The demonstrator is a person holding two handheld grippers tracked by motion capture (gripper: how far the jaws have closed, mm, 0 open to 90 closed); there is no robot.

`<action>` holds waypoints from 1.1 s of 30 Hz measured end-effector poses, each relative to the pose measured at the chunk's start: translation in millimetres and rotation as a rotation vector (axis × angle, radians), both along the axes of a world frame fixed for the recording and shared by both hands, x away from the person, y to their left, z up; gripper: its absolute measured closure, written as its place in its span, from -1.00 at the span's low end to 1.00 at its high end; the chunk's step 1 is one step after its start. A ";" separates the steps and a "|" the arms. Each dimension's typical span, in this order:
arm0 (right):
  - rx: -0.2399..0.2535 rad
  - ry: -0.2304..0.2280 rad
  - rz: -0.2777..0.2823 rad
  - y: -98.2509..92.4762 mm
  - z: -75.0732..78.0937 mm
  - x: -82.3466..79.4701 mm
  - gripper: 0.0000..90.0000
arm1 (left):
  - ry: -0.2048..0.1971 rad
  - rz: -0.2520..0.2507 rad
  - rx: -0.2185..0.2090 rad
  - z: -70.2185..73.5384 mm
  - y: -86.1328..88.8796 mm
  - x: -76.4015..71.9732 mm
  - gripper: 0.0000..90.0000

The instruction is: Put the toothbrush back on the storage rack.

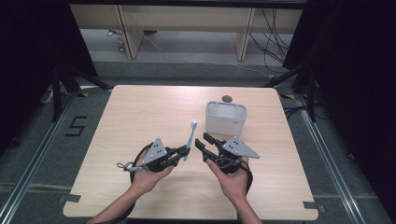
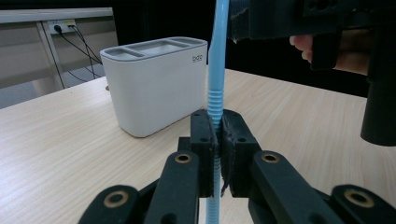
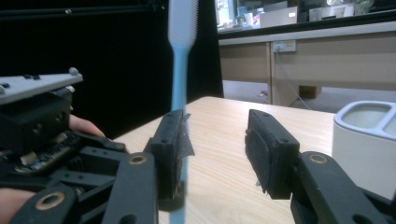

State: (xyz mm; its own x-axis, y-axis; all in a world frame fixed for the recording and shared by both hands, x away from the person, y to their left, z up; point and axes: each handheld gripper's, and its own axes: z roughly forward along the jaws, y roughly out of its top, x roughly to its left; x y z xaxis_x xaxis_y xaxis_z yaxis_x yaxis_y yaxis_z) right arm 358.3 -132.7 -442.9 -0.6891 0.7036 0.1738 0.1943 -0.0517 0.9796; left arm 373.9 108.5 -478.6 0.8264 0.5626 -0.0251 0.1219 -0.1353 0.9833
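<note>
Your left tongs point(image 1: 183, 151) are pinching the light-blue toothbrush point(image 1: 190, 138) low on its ribbed handle, pads pressed tight on it, so the brush stands nearly upright above the desk point(image 1: 140, 116), bristle head on top and leaning a little away from you. Your right tongs point(image 1: 204, 141) stand just beside it, on its right in the high view, spread with nothing between the pads; in the right gripper view the handle runs up just in front of one pad point(image 3: 170, 149). The white holder point(image 1: 226, 117) sits behind the right tongs, nearer that hand. The brush's long axis is vertical, so a handover likely needs the right tongs to shift sideways until the handle stands between the pads.
</note>
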 end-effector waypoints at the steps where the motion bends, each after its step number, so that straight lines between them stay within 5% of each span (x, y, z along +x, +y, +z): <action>1: -0.005 -0.012 -0.001 0.7 0.9 0.8 0.29 | 0.000 0.002 -0.003 0.1 -0.9 0.2 0.86; 12: 0.002 -0.003 0.016 13.5 7.1 2.7 0.45 | -0.010 -0.008 -0.024 -0.1 -8.1 1.7 0.86; 16: 0.003 0.008 0.025 17.3 6.6 3.1 0.54 | -0.001 -0.003 0.000 0.4 -8.7 0.5 0.86; 27: -0.040 -0.002 0.005 21.6 8.0 2.2 0.77 | -0.013 0.000 0.003 2.4 -9.9 -0.5 0.83; 30: -0.064 -0.035 0.005 19.4 10.0 2.9 0.77 | -0.032 0.006 0.024 2.9 -8.7 -2.0 0.64; 33: -0.053 -0.017 -0.011 17.5 12.1 1.8 0.77 | -0.041 -0.001 0.028 1.5 -7.2 -2.8 0.46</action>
State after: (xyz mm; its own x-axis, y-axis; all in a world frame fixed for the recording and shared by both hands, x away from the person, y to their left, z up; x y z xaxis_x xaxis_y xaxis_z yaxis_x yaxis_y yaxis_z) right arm 360.1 -115.2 -430.8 -0.6836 0.7192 0.1243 0.1771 -0.0018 0.9842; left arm 371.2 101.3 -477.1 0.8270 0.5617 0.0243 0.0817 -0.1629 0.9833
